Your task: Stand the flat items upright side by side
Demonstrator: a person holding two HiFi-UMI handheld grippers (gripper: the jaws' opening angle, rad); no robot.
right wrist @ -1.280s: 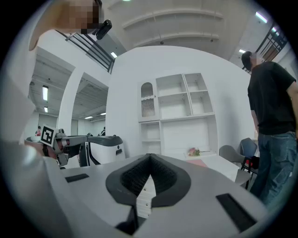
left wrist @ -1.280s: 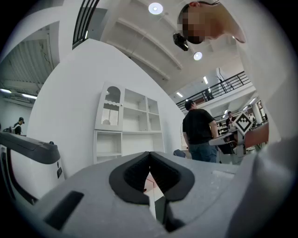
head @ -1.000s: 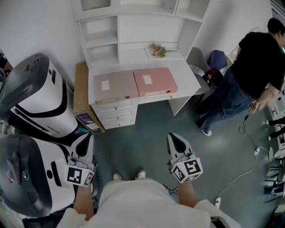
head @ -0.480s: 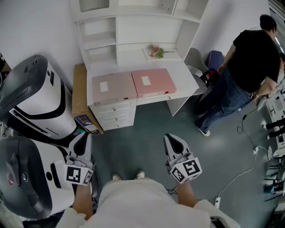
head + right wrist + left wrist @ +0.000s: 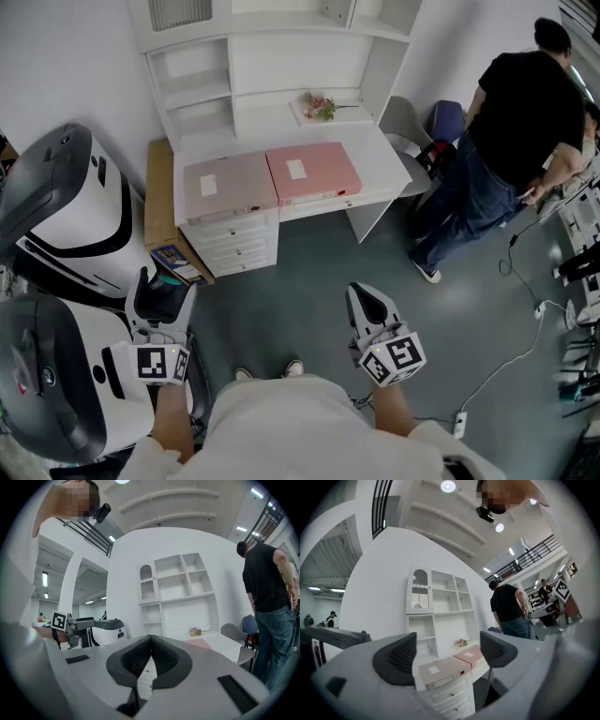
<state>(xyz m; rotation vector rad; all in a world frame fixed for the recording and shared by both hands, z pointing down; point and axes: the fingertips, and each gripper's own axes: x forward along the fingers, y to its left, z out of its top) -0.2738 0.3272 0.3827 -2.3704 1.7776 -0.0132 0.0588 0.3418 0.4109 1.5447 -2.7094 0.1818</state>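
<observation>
two flat pink folders lie side by side on one white desk (image 5: 375, 155) – duller left folder (image 5: 230, 186) touching brighter right folder (image 5: 312, 172). left gripper (image 5: 167, 289) jaws have just been opening, now wide with nothing between; right gripper (image 5: 364, 298) jaws pressed together, empty – both well apart from the desk.

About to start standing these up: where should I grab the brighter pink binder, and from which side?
Probably its spine edge, approached level from the front of the desk. The brighter pink binder lies flat with its spine along the desk's front edge, so its thickness is exposed to the jaws there. Its left side abuts the duller binder, blocking it.
</observation>
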